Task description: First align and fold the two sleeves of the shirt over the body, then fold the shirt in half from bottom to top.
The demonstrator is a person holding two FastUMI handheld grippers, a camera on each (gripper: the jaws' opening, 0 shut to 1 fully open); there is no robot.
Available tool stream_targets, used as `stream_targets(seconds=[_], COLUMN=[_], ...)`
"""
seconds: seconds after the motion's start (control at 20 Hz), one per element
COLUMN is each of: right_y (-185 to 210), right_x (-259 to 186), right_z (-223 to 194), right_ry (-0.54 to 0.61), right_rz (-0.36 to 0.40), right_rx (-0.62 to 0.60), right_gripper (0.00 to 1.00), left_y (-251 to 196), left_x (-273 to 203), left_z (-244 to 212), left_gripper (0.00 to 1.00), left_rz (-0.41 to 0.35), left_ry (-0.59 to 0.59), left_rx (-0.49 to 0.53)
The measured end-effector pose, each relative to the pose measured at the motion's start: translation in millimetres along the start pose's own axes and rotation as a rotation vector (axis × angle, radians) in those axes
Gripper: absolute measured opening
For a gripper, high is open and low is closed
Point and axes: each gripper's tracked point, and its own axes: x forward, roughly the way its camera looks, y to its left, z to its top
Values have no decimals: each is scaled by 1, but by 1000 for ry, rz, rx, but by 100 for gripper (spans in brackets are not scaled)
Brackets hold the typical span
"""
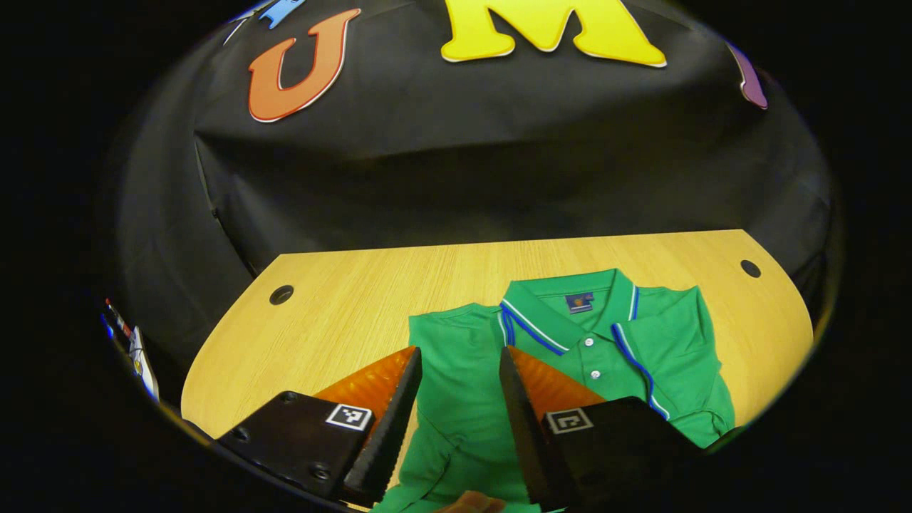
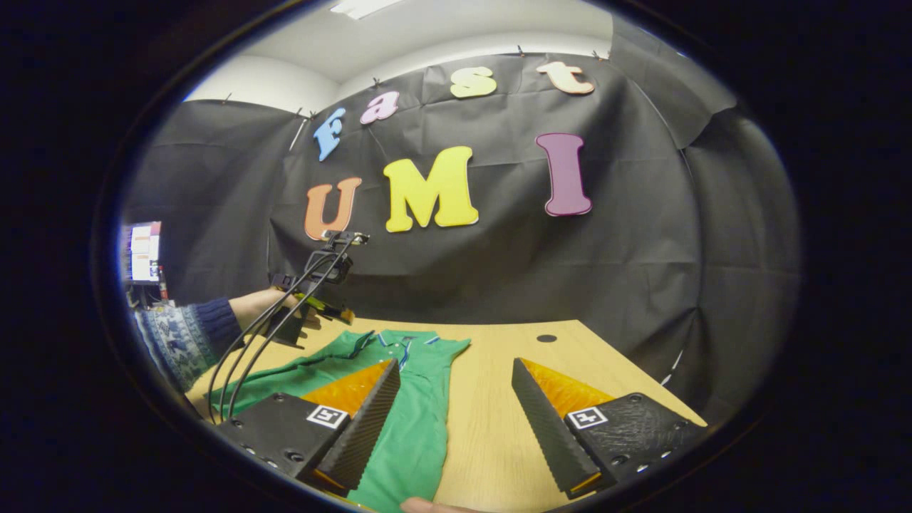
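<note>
patterned knit sleeve point(image 2: 182, 335) w/ navy cuff, blk cables point(image 2: 263, 335)

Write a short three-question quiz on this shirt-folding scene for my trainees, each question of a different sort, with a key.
1. True or false: the left gripper holds the green polo shirt between its fingers.
2. Multiple choice: in the right gripper view, the right gripper hangs over A) the collar, B) the shirt's edge and bare wooden table, C) the booth wall.
3. Fill in: the collar points toward the booth's ____.

Key
1. False: its fingers stand apart above the shirt.
2. B.
3. Wall.
</note>
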Motion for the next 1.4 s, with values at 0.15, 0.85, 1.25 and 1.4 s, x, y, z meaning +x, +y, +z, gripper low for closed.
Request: stream_targets(seconds=[0.15, 0.85, 1.25, 1.4], right_y=[-1, 27, 37, 43], right_x=[-8, -74, -84, -84], right_z=[6, 44, 33, 18], right_ry=[-10, -115, -92, -66], right_rz=[-8, -46, -91, -92], right_rx=[-5, -78, -107, -103], right_gripper=[95, 95, 95, 95], left_y=[-1, 40, 67, 79], left_x=[-24, -232, -304, -303], left_z=[6, -5, -78, -110], left_gripper=[100, 100, 100, 100], left_rz=[-6, -51, -56, -44], left_ry=[-38, -377, -445, -419], left_rx=[-15, -36, -89, -94])
